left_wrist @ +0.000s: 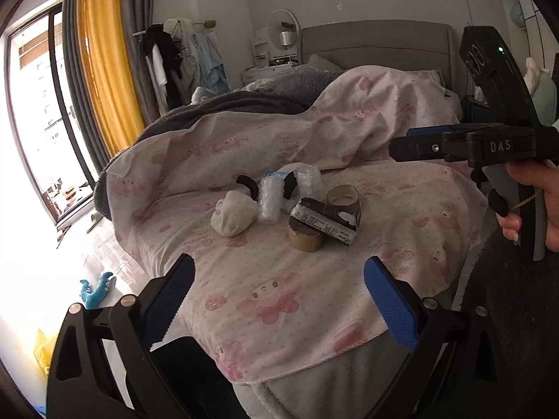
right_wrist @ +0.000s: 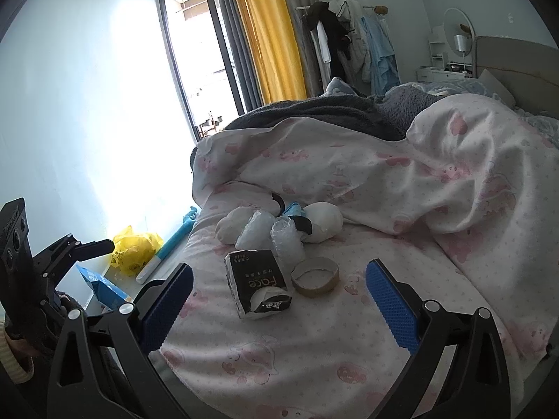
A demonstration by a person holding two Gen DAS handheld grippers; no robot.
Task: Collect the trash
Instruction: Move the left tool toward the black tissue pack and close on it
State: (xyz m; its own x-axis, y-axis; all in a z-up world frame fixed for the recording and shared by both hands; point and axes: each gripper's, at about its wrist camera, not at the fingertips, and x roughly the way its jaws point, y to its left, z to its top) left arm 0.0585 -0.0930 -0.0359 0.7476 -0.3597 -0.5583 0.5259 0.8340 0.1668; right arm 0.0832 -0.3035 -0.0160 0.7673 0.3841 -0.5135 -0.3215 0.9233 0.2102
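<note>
Pink-printed quilt [left_wrist: 279, 300] covers the bed, and the trash lies in a loose cluster near its middle. A black tissue pack [right_wrist: 256, 282], torn open at one end with white tissue showing inside, lies flat in the right wrist view; in the left wrist view it rests tilted on top of a cardboard tape core [left_wrist: 304, 238]. A second cardboard ring [right_wrist: 315, 277], hollow with only the quilt visible through it, sits just beside the pack. Behind them are two crumpled clear plastic wraps [right_wrist: 269, 234], a white wad [left_wrist: 232, 217], a blue-and-white packet [left_wrist: 276, 175] and a black curved strip [left_wrist: 248, 184], all bunched together.

The left gripper [left_wrist: 278, 300] hovers above the quilt short of the cluster, its blue pads spread wide, holding nothing. The right gripper [right_wrist: 279, 303] likewise hangs released, jaws wide apart, with the tissue pack and ring between and beyond its fingertips.

On the floor by the wall sits a yellow plastic bag [right_wrist: 134, 248], crumpled; its contents cannot be made out.
</note>
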